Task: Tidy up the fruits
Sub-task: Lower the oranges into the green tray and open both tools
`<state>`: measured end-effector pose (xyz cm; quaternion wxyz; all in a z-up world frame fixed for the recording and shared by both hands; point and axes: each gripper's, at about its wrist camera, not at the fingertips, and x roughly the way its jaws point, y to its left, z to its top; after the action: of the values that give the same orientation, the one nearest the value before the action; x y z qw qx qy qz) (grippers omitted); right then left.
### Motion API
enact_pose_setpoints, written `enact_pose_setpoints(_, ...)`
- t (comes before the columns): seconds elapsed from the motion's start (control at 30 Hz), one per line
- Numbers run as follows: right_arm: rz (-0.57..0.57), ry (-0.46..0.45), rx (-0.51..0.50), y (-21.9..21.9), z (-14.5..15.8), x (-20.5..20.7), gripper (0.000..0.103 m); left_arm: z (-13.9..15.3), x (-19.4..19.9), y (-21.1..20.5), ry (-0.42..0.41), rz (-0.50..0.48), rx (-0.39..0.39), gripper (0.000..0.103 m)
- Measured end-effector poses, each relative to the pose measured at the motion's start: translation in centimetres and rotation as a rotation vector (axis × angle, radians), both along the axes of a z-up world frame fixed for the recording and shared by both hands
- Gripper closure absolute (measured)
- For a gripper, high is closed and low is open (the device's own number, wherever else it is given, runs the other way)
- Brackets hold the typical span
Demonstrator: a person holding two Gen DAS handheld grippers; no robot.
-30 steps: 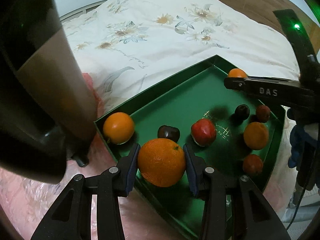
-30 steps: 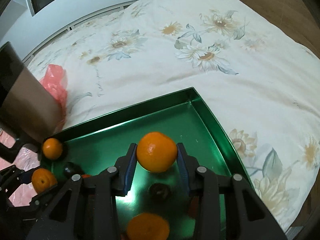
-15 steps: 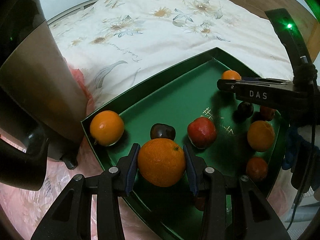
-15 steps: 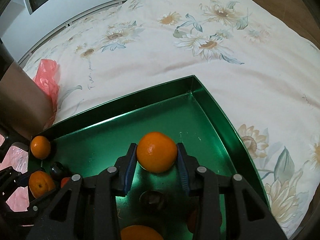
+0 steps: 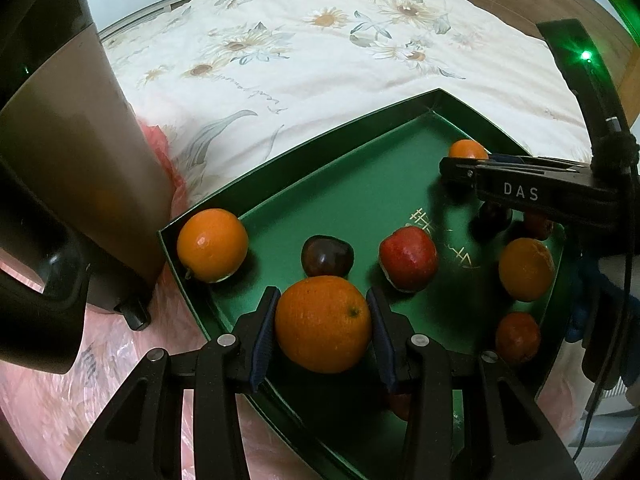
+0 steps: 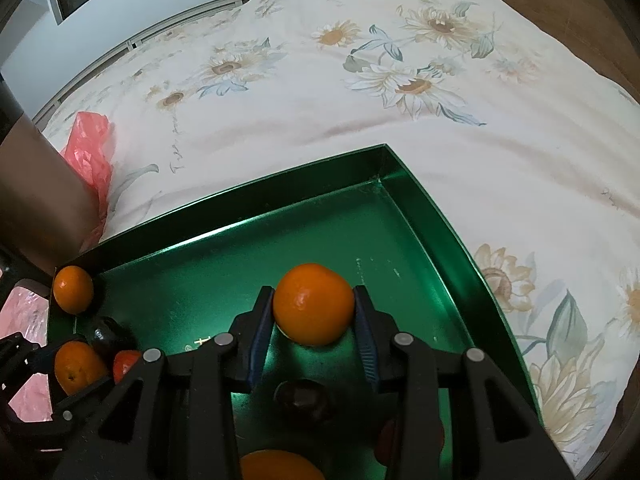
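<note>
A green tray (image 5: 360,196) lies on a flowered bedspread and holds several fruits. My left gripper (image 5: 322,324) is shut on a large orange (image 5: 322,324) over the tray's near left part. An orange (image 5: 212,245) sits in the left corner, with a dark plum (image 5: 327,255) and a red apple (image 5: 408,258) beyond my fingers. My right gripper (image 6: 313,310) is shut on a small orange (image 6: 313,308) above the tray's floor (image 6: 200,280) toward its far right part. It shows from the side in the left wrist view (image 5: 520,188).
A dark and tan appliance (image 5: 60,160) stands close at the tray's left. Pink plastic (image 6: 90,148) lies beside it. More oranges (image 5: 526,268) and a dark plum (image 6: 304,402) lie in the tray. The bedspread (image 6: 400,80) stretches beyond.
Both grippers have moved a little forward over the tray with their oranges still held. The tray sits lower and nearer in both views.
</note>
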<state>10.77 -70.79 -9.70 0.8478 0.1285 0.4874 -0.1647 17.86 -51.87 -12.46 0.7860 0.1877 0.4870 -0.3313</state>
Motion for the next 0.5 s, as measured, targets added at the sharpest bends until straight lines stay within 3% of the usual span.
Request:
enact_pose_setpoints(0.27,0.001,0.011,-0.011,0.1,0.0,0.2,0.035,0.1,-0.2,0.3,0.006,0.01,-0.001,0.063)
enact_pose_setpoints(0.3,0.001,0.013,-0.014,0.2,0.0,0.2,0.028,0.2,-0.2,0.3,0.003,0.012,-0.004,0.063)
enact_pose_setpoints(0.33,0.002,0.012,-0.016,0.2,0.1,0.2,0.011,0.4,-0.3,0.4,-0.003,0.014,-0.007,0.06)
enact_pose_setpoints(0.5,0.008,0.003,-0.033,0.6,0.6,0.1,0.007,1.0,-0.4,0.9,-0.013,0.025,-0.026,0.054)
